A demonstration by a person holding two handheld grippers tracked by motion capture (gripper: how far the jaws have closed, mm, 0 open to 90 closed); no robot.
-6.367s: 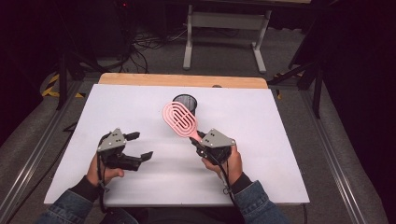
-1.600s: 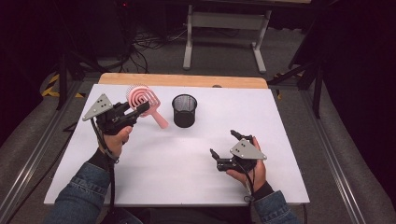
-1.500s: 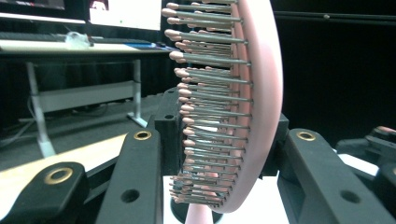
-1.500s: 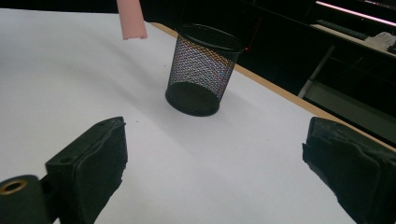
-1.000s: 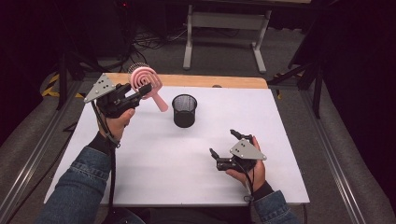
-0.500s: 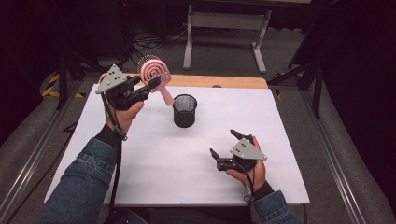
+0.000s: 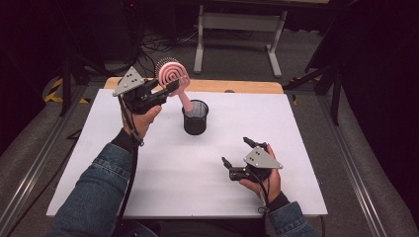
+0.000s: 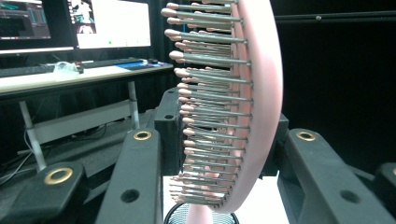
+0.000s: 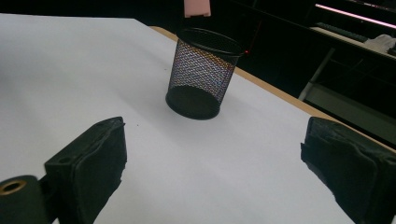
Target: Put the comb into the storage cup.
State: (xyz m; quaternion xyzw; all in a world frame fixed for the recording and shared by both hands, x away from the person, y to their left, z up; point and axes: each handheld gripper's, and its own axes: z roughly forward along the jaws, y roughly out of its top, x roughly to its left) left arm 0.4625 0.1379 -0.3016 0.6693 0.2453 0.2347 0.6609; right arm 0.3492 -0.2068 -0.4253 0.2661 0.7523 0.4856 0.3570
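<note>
Jaws of my left gripper (image 7: 170,88) are clamped on the pink hairbrush (image 7: 174,79), pinching its oval head from both sides; in the left gripper view the brush (image 8: 243,107) stands edge-on between them, its pink-tipped bristles pointing toward nine o'clock. I hold the brush raised above the tabletop (image 7: 148,163), head up at about eleven o'clock from the black mesh cup (image 7: 195,117), with the handle slanting down toward the cup's rim. From the right gripper view the blunt end of the handle (image 9: 197,7) hangs just above the cup's (image 9: 201,74) opening, not inside it that I can see. The cup stands upright near the far middle of the white tabletop. Jaws of my right gripper (image 7: 239,158) stand wide apart with nothing between them; that hand rests on the tabletop at about four o'clock from the cup, well apart from it, pointing back toward it.
</note>
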